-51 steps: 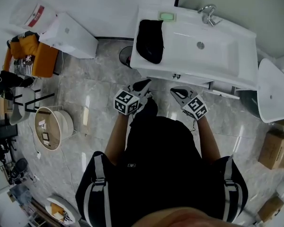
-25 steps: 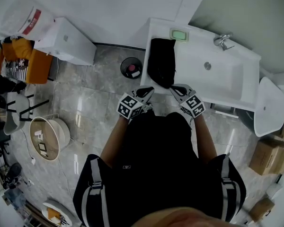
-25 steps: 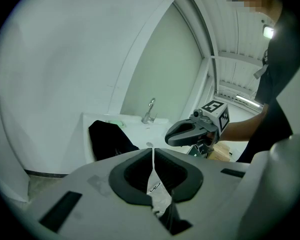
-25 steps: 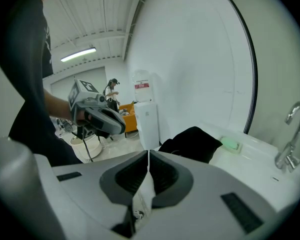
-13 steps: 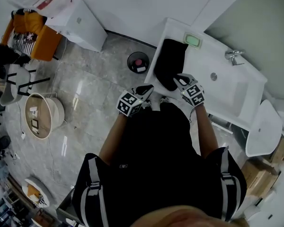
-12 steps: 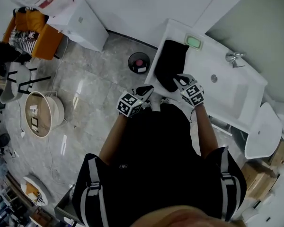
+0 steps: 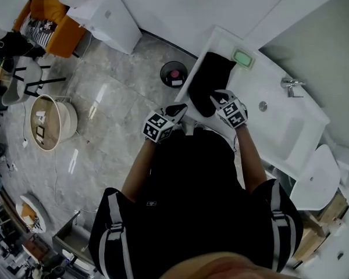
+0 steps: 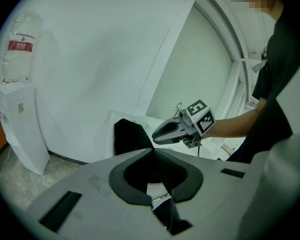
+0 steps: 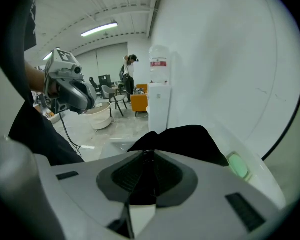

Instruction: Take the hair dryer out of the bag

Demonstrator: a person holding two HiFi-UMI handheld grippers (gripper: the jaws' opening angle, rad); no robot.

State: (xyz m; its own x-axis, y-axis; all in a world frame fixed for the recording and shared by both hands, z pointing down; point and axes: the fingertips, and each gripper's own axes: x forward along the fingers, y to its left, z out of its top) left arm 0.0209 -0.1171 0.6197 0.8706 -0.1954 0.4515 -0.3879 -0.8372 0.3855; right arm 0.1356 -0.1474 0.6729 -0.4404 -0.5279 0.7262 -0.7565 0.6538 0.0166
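**While the bag lies unopened, my right gripper comes in over it**

Since the first reach is the right gripper's, I keep my left gripper (image 7: 175,111) pinched shut on nothing, parked just off the near left corner of the white sink bench (image 7: 262,127), where it is handy to steady the bag later. The soft black fabric bag (image 7: 212,81) lies slumped on the left end of that bench, beside the basin. No hair dryer shows anywhere, so I judge it is still inside. My right gripper (image 7: 217,98) hangs over the near end of the bag and tilts down at it. Its jaws have just been opening and stand narrowly apart, with only the dark cloth showing beyond the gap and nothing pressed between the pads. Farther right sit the green soap dish (image 7: 243,57) and the chrome tap (image 7: 291,86), clear of my path.

Two seconds ago both grippers were over the floor, short of the bench, and the bag lay well ahead. Now I am close to the bench and the right gripper has reached the bag. The left gripper's jaws are as shut as they were.
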